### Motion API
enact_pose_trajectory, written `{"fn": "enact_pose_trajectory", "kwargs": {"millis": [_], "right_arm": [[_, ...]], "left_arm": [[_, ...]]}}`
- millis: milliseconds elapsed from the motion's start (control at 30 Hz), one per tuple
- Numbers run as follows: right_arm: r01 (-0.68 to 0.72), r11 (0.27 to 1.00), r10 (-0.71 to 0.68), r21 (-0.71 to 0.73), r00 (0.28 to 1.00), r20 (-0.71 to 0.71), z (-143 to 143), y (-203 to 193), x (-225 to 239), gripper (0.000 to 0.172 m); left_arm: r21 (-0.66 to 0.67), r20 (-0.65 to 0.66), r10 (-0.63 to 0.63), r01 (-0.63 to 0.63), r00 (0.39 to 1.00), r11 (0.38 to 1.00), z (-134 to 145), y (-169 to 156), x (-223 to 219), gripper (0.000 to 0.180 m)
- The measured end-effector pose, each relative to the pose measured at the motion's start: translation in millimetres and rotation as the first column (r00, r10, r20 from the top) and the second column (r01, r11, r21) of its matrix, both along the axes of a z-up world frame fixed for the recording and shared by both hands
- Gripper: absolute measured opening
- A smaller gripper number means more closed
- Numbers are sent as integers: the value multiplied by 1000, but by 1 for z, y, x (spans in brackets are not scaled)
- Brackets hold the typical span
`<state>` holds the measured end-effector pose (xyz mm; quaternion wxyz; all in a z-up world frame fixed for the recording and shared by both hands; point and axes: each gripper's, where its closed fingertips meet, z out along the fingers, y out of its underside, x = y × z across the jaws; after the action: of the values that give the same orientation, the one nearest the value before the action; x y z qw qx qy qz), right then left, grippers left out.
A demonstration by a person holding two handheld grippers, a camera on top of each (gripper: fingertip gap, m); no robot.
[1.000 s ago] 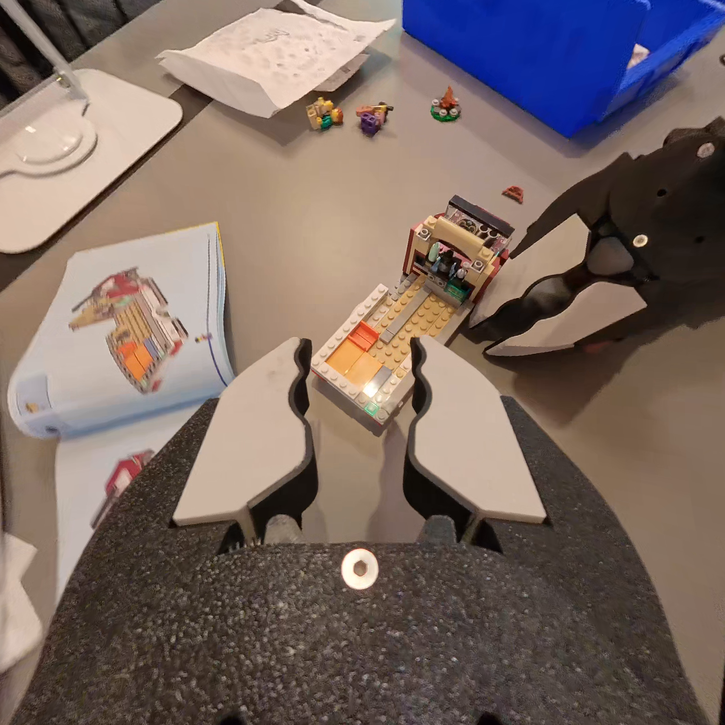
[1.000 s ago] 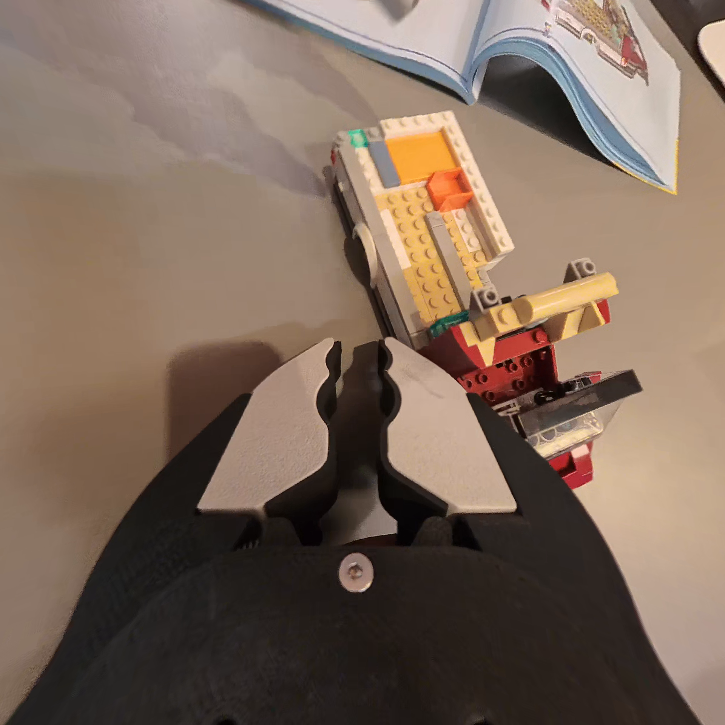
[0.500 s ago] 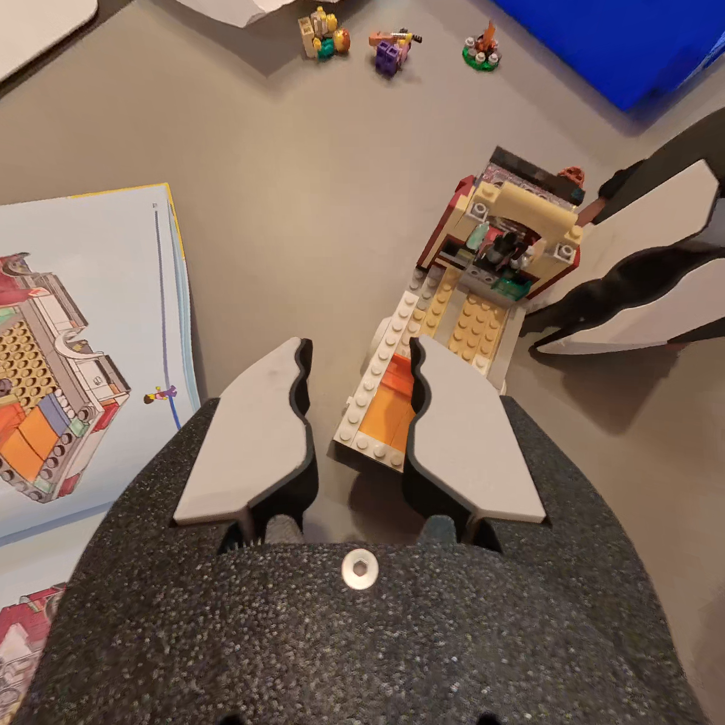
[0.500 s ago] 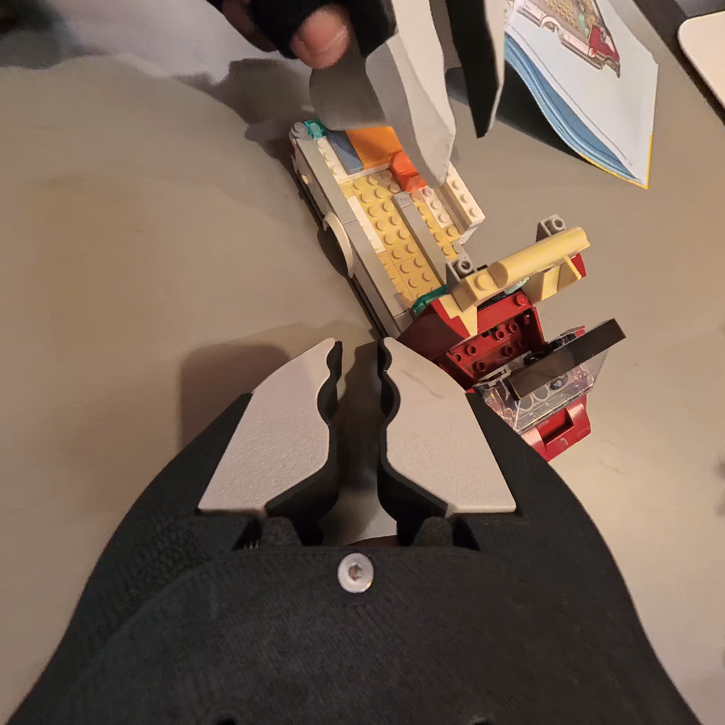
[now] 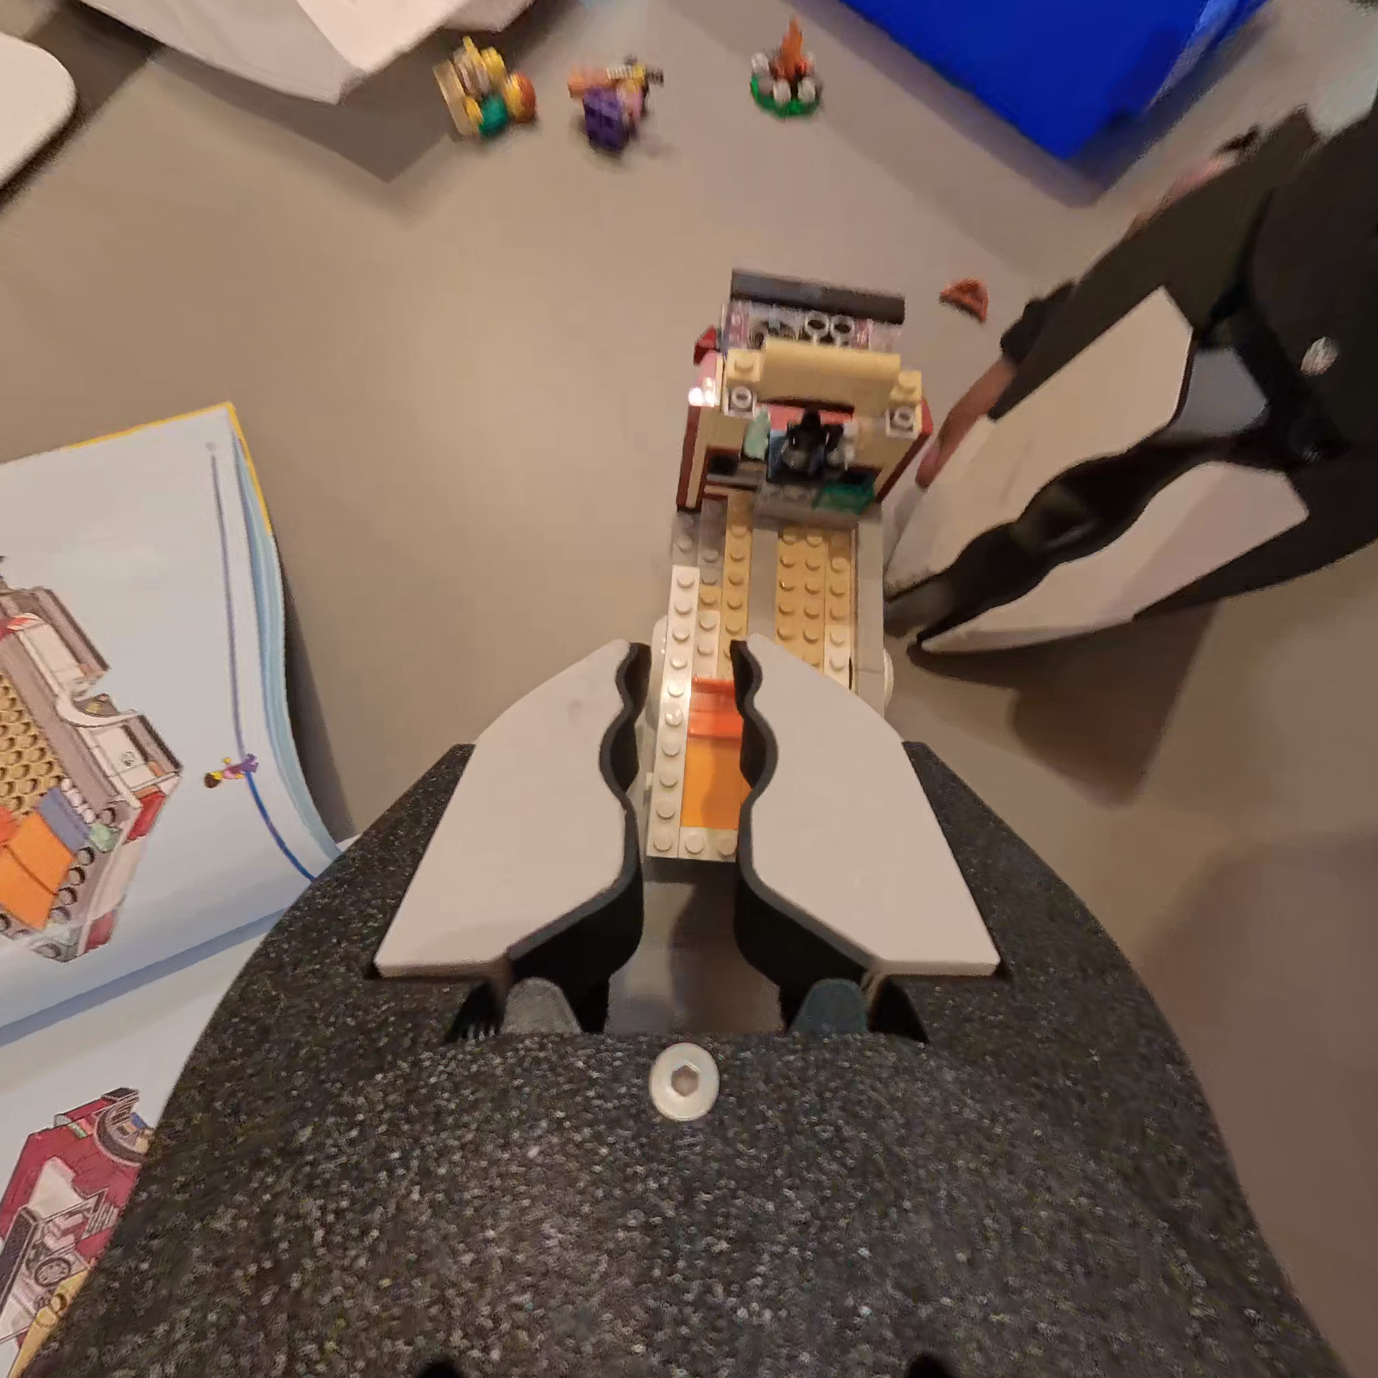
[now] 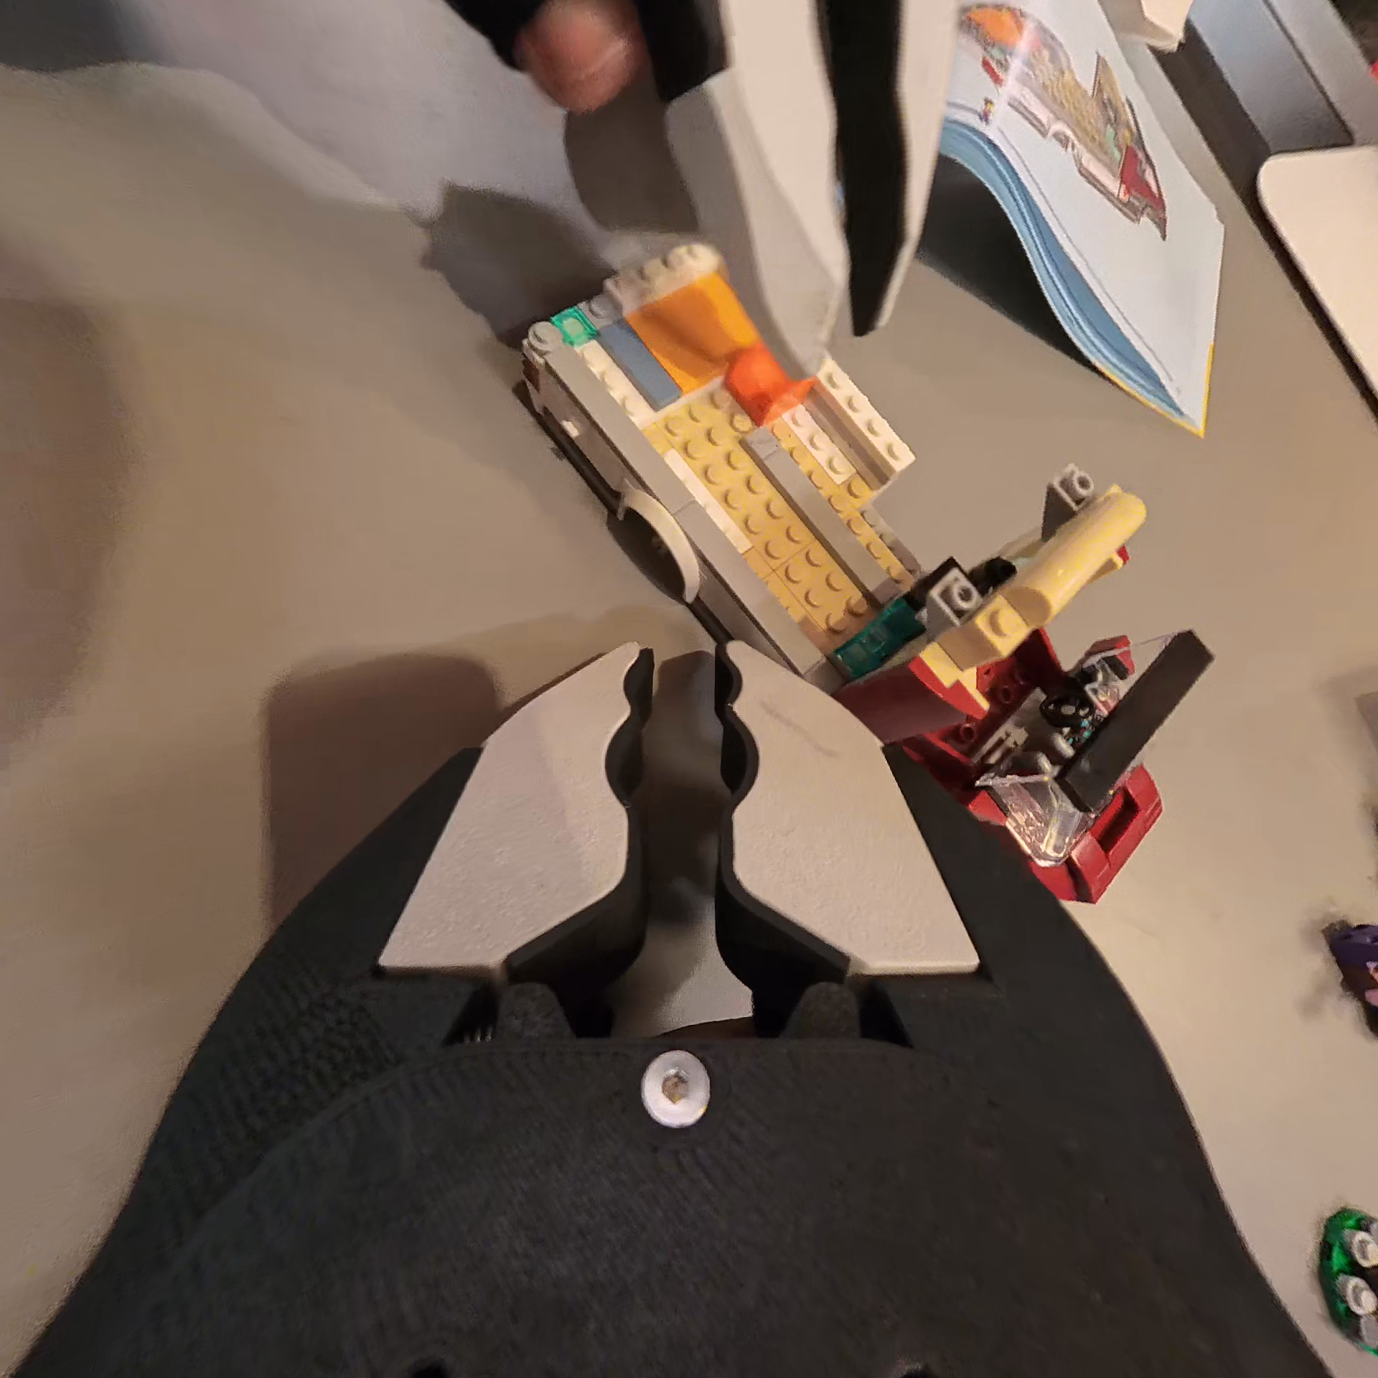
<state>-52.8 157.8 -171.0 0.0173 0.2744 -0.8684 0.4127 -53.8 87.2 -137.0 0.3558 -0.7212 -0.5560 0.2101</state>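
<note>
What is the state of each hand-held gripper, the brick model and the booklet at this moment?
Brick model: roofless, floor studs bare, standing on the table.
Left hand-held gripper: jaws narrow, astride the model's rear edge; contact unclear.
Right hand-held gripper: slightly open, nothing between its fingers, beside the model's cab.
Booklet: lying open.

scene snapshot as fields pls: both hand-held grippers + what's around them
left hand-held gripper: fingers straddle one side of the brick vehicle at its rear end, over orange tile; contact unclear
right hand-held gripper: narrow gap, nothing between, beside red cab
table: open instruction booklet, blue bin, three small brick builds
</note>
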Motion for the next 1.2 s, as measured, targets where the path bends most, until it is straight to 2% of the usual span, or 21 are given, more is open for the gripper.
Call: {"fn": "enact_pose_trajectory", "kwargs": {"millis": [100, 233, 400, 567, 833, 1000, 1200], "right_arm": [[-33, 997, 32, -66, 999, -18, 7, -4, 11, 16], [-45, 988, 49, -145, 999, 23, 22, -10, 28, 17], [-67, 979, 46, -191, 993, -109, 28, -21, 34, 24], [-56, 980, 25, -193, 986, -162, 30, -30, 34, 26], [-54, 985, 32, -163, 990, -138, 15, -33, 30, 29], [-47, 980, 26, -195, 994, -108, 18, -33, 27, 31], [-62, 980, 33, -192, 988, -152, 15, -28, 22, 31]], "left_arm": [[46, -50, 27, -25, 998, 999, 11, -2, -6, 16], [33, -6, 40, -40, 999, 999, -1, 0, -13, 16], [-34, 34, 61, -59, 998, 998, -12, -1, -20, 17], [-45, 31, 51, -50, 998, 998, -13, 0, -21, 16], [-56, 44, 7, -5, 999, 998, -15, 5, -22, 13], [-85, 33, 9, -6, 999, 996, -14, 5, -24, 6], [-59, 16, -7, 8, 1000, 998, -15, 9, -24, 6]]}}
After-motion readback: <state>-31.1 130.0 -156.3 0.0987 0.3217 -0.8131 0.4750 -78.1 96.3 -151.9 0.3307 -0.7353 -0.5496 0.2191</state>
